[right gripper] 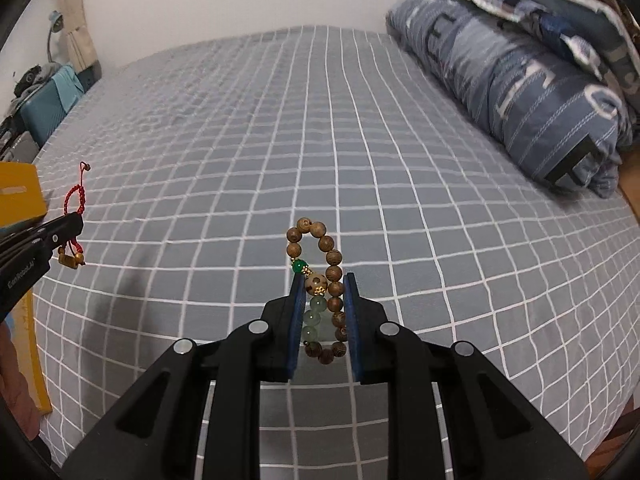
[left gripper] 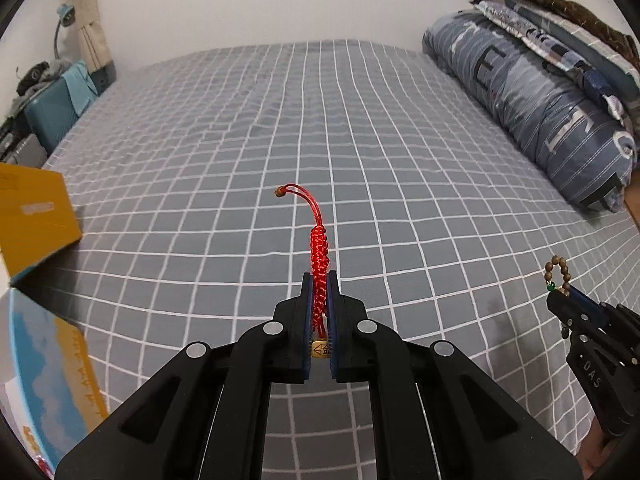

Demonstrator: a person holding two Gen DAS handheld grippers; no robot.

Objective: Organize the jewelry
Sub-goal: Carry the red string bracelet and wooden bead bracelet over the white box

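Note:
My left gripper (left gripper: pixel 319 280) is shut on a red braided cord bracelet (left gripper: pixel 319 258) with a gold charm (left gripper: pixel 321 349), held above the grey checked bed (left gripper: pixel 240 140). It also shows in the right wrist view (right gripper: pixel 73 200) at the left, in the left gripper (right gripper: pixel 78 216). My right gripper (right gripper: pixel 322 278) is shut on a wooden bead bracelet (right gripper: pixel 328 276) with green beads, also above the bed (right gripper: pixel 400 220). In the left wrist view the right gripper (left gripper: pixel 560 294) holds the bead bracelet (left gripper: pixel 557 274) at the right edge.
A yellow box (left gripper: pixel 32 216) and a blue and yellow box (left gripper: pixel 48 380) lie at the bed's left edge. A rolled blue striped duvet (left gripper: pixel 532 100) and pillows line the right side. A teal suitcase (left gripper: pixel 48 112) stands beyond the bed at left.

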